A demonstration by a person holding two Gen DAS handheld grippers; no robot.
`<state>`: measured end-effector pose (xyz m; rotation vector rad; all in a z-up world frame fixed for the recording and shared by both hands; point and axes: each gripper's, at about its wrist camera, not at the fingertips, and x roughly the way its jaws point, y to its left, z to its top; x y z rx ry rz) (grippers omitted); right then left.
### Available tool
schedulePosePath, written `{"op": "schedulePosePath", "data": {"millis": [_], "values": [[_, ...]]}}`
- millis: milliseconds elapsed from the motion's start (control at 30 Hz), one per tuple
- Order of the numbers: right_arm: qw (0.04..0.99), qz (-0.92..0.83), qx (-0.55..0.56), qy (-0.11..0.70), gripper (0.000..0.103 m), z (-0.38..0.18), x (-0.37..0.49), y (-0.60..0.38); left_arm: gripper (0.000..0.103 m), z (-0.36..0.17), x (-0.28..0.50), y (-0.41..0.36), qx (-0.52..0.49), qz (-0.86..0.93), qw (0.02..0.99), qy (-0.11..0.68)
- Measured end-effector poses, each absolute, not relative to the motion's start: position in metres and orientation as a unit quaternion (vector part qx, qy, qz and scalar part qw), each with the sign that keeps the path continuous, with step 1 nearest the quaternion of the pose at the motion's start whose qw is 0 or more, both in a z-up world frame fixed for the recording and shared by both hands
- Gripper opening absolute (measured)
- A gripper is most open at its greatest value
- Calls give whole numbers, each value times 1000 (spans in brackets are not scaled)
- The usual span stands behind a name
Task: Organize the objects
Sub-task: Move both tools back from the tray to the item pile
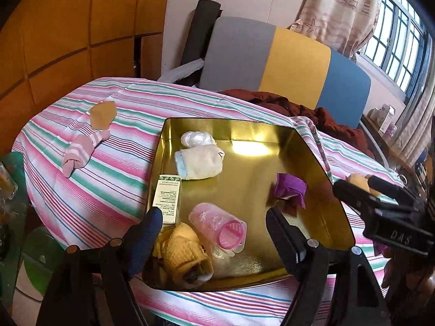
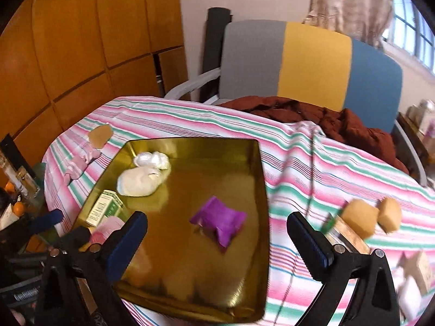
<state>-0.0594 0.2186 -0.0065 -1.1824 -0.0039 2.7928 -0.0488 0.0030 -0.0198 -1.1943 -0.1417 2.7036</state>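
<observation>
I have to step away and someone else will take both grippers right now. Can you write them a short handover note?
Left gripper: open, empty, over the near end of the gold tray.
Right gripper: open, empty, over the tray.
In the tray: purple packet, cream sock, white plastic wad, green-and-white box, pink bottle, yellow sock.
Left on the striped cloth: pink striped sock with a tan piece to the tray's left, tan sponges and small boxes to its right.
</observation>
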Motion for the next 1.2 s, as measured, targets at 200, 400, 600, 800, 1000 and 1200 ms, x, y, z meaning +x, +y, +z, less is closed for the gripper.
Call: {"op": "schedulePosePath", "data": {"millis": [200, 400, 600, 800, 1000, 1200], "values": [[82, 917, -389, 6, 103, -14, -34, 230, 80, -18, -44, 11, -401, 911, 95, -36], [99, 921, -378, 4, 103, -13, -16, 237, 80, -15, -40, 19, -398, 912, 98, -21], [112, 922, -371, 2, 103, -11, -4, 243, 80, -10, -36, 28, -389, 914, 114, -10], [120, 921, -372, 7, 103, -14, 2, 250, 80, -9, -33, 36, -387, 909, 151, -17], [126, 920, -372, 16, 103, -14, 8, 260, 80, -7, -34, 48, -393, 902, 177, -14], [146, 914, -377, 30, 103, -15, 20, 284, 80, -3, -33, 69, -394, 895, 208, 5]]}}
